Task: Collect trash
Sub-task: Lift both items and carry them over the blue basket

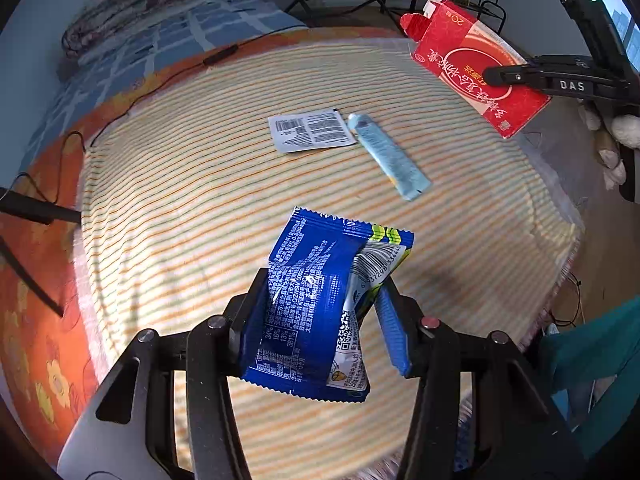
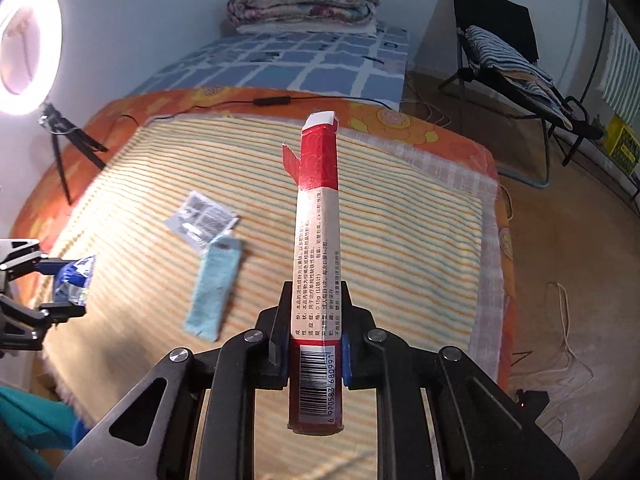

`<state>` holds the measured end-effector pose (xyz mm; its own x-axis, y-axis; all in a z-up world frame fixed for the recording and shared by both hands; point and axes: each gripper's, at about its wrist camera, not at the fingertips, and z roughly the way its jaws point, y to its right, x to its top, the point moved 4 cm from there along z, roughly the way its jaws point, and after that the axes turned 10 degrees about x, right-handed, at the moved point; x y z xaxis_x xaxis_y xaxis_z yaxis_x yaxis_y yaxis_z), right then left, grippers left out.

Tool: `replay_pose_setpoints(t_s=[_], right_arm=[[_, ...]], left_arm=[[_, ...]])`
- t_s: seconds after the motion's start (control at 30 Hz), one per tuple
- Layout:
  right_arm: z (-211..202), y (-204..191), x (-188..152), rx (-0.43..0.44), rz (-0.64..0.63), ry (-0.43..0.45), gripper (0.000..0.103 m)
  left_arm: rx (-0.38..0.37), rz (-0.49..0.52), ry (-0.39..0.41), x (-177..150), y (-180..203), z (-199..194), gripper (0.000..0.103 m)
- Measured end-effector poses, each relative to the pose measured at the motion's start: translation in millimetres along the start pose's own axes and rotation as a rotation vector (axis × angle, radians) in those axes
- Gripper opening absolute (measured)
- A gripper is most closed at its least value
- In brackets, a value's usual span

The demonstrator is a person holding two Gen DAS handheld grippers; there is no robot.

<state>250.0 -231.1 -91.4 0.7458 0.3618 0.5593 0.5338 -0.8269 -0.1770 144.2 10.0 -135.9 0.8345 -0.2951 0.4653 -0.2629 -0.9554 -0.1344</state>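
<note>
Left tool (image 1: 320, 312) clenched a blue wrapper (image 1: 320, 300), held above the striped cloth (image 1: 200, 200). Right tool (image 2: 314, 354) gripped a red box (image 2: 318, 240), also raised. A grey sachet (image 1: 310, 130) and pale blue tube (image 1: 388, 156) lay mid-cloth, touching.

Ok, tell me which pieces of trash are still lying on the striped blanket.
Two: the grey sachet and the light blue tube beside it. The blue wrapper is up in the left gripper, the red carton in the right gripper.
</note>
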Motion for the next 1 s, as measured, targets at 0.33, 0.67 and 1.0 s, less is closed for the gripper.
replay_pose_setpoints(t_s=[0.33, 0.67, 1.0], right_arm=[[-52.9, -55.8, -41.3, 0.054, -0.039, 0.028, 0.016], [-85.1, -110.6, -107.7, 0.144, -0.028, 0.021, 0.016], [-87.4, -164.8, -182.2, 0.185, -0.075, -0.045, 0.016]], left_arm=[[0.027, 0.009, 0.065, -27.2, 32.6, -66.6, 0.052], [0.035, -0.066, 0.086, -77.1, 54.8, -105.3, 0.052], [0.022, -0.121, 0.028, -144.8, 75.8, -104.9, 0.052]])
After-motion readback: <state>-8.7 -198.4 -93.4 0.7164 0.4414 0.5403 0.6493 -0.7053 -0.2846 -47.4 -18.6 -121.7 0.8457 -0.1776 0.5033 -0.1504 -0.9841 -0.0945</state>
